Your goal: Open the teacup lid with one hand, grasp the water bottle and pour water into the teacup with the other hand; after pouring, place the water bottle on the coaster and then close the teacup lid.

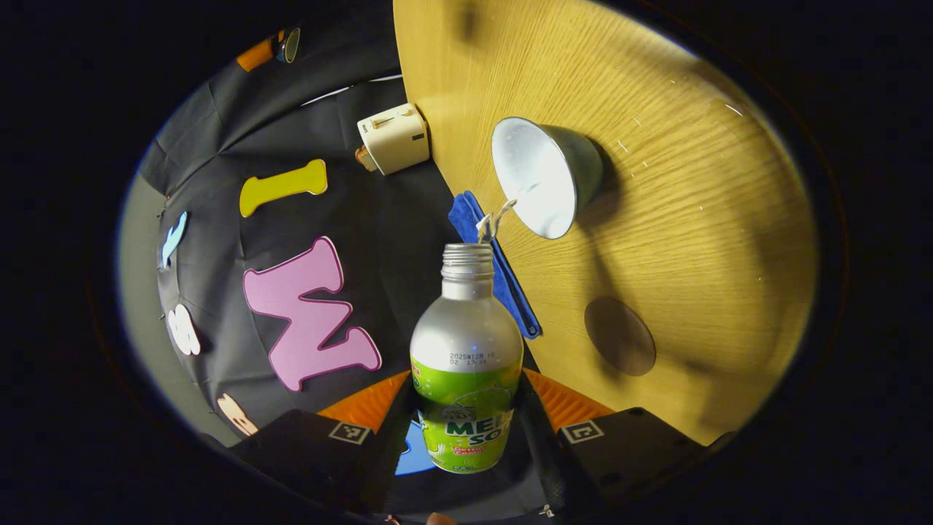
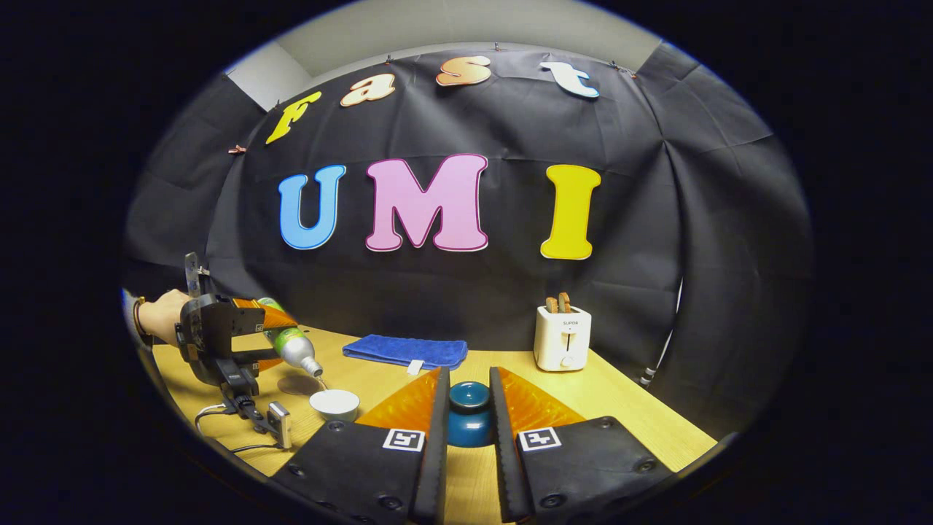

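Above the teacup [image 1: 548, 177] the left gripper [image 1: 466, 419] clamps the water bottle [image 1: 466, 364], tipped so its long axis points neck-first at the rim, a thin stream falling into the cup. Just beside lies the round coaster [image 1: 619, 335] (the bottle's next stop, I judge). Well apart, the right gripper [image 2: 469, 426] pinches the teapot-blue teacup lid [image 2: 469, 415] above the table [image 2: 619, 408].

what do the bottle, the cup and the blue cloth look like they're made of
Water bottle: looks like aluminium, with a matte silver shoulder, threaded neck and printed green wrap.
Teacup: probably glazed ceramic or enamel, glossy white inside with highlights.
Blue cloth: soft fabric, perhaps microfibre; folded, fuzzy and matte.
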